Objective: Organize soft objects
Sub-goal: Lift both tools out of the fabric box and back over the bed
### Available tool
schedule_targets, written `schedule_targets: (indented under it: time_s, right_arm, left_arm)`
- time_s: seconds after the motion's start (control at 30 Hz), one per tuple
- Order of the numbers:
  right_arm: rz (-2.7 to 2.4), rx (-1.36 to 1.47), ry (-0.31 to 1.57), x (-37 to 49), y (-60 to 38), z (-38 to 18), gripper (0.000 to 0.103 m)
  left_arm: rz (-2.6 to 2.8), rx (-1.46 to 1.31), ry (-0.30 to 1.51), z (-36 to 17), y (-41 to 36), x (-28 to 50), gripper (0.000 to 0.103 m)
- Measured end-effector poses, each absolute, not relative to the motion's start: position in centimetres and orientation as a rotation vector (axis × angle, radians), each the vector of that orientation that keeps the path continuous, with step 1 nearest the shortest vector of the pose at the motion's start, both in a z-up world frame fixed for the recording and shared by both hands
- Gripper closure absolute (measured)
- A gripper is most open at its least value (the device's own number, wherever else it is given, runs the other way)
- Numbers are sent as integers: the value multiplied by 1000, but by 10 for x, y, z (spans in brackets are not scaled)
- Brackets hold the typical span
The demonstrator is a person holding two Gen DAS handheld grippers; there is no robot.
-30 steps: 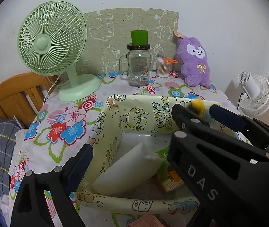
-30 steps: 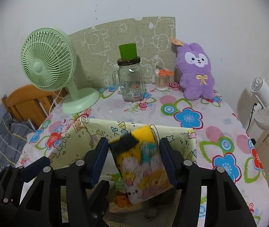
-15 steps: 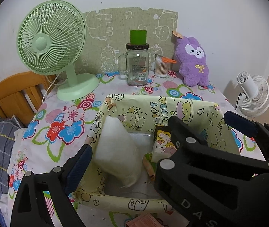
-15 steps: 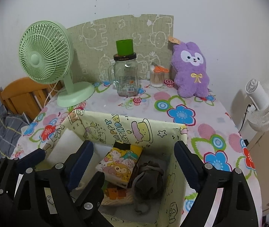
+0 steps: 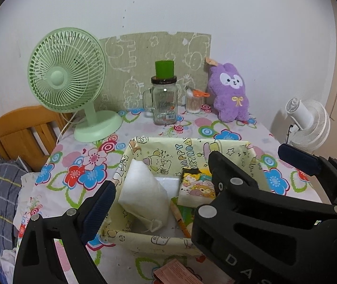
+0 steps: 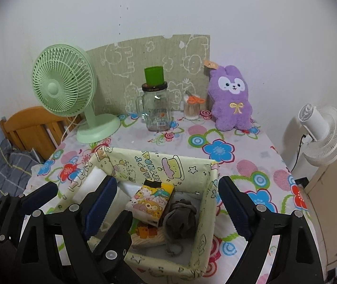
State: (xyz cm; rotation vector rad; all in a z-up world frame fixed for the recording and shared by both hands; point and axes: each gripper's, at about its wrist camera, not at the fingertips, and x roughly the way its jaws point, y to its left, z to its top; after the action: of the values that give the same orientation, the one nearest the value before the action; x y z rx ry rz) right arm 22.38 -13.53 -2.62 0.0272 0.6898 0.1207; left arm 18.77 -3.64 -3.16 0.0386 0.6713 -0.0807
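The left claw stands wide and holds nothing, but in its own view the right claw's black frame crosses in front and covers the right half of the fabric box, so only part of the contents can be read there. The right claw is also spread wide and empty, poised over the box, its near fingers hiding the front left corner. Inside the box, which sits on the flower-print table, a white foam pad leans tilted against the left wall, its lower edge creased and frayed. Beside it a yellow cartoon-print pouch rests propped at a slant, with a black strip at its top end. A dark grey drawstring bag slumps just to the pouch's right, its cord trailing toward the front wall; whether it touches the pouch is hard to tell. Something printed in green and orange lies beneath the pouch, mostly covered. A purple plush rabbit sits upright at the table's back edge, well apart from the box.
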Motion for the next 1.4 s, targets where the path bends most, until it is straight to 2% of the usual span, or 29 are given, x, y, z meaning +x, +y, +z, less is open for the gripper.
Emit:
schedule_targets:
  time_s: [0.7,1.4]
  right_arm:
    - [97,56,605,164,-146,9,13]
    - [78,65,549,99,-153,18,13]
  left_arm:
    - [-107,60,549,-2,-44,131,7]
    - [-95,30,487,-2,-45,73,8]
